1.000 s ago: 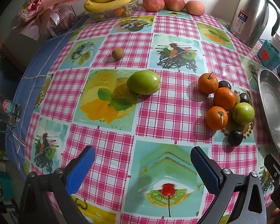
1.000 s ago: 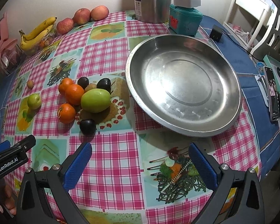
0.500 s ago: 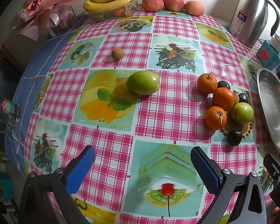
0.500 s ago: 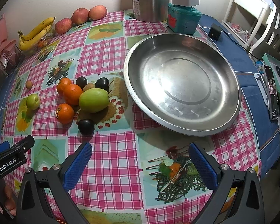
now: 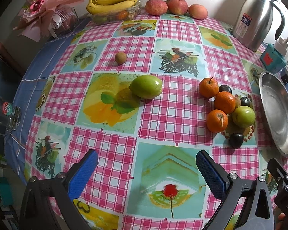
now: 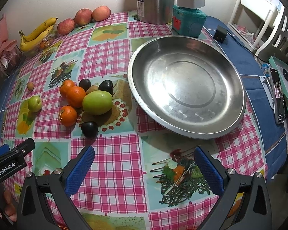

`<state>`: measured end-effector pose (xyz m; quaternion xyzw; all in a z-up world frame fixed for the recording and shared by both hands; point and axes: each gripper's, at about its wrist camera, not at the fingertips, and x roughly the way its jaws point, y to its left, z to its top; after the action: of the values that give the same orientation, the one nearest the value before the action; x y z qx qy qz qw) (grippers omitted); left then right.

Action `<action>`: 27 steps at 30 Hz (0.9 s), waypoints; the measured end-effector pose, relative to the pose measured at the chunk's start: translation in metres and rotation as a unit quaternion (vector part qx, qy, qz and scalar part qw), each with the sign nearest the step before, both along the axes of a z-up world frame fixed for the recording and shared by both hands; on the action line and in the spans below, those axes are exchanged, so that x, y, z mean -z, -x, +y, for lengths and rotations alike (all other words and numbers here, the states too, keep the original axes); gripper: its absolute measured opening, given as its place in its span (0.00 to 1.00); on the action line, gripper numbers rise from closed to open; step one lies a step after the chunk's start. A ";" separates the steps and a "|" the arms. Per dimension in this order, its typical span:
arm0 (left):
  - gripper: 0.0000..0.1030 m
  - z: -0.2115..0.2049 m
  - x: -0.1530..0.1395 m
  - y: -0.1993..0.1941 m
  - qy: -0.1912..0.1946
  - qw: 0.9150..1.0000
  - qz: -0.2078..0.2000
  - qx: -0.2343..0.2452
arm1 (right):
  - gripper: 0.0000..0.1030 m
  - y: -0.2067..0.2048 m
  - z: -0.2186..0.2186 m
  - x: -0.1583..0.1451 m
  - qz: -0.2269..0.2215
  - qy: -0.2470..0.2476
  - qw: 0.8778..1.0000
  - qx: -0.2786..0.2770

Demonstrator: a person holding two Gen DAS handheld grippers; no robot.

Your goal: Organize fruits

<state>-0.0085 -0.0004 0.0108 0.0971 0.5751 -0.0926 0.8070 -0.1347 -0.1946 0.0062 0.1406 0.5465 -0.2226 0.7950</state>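
A cluster of fruit lies on the checked tablecloth: three oranges [image 5: 224, 102] [image 6: 76, 96], a green fruit [image 5: 243, 116] [image 6: 97, 102] and dark plums [image 5: 236, 140] [image 6: 89, 129]. Another green fruit [image 5: 146, 86] [image 6: 34, 103] lies alone further left, with a small brown fruit [image 5: 120, 57] [image 6: 30, 86] behind it. A steel plate [image 6: 238, 80] [image 5: 278, 126] with nothing in it sits right of the cluster. My left gripper [image 5: 145, 172] is open near the front edge, well short of the lone green fruit. My right gripper [image 6: 144, 164] is open in front of the plate, holding nothing.
Bananas [image 5: 115, 2] [image 6: 37, 32] on a clear box and three apples [image 5: 175, 6] [image 6: 83, 17] line the back edge. A steel kettle [image 5: 257, 17] [image 6: 153, 0] and teal box [image 6: 189, 20] stand behind the plate. A bouquet [image 5: 42, 13] sits back left, a phone [image 6: 277, 95] far right.
The left view has drifted a little right and forward; the right view has crept slightly closer to the fruit and plate. Both grippers stay open and no fruit has moved.
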 end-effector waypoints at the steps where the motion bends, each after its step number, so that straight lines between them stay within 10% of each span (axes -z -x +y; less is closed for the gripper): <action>1: 1.00 0.001 -0.002 0.001 0.001 1.000 -0.001 0.000 | 1.00 0.001 0.001 -0.002 0.000 0.000 1.000 -0.001; 27: 1.00 -0.007 -0.033 -0.014 0.037 0.999 -0.011 -0.005 | 1.00 -0.003 0.014 -0.027 -0.044 -0.007 0.999 -0.023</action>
<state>0.0052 -0.0077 0.0435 0.0647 0.5625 -0.1086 0.8170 -0.1318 -0.1808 0.0334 0.1431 0.5154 -0.1938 0.8224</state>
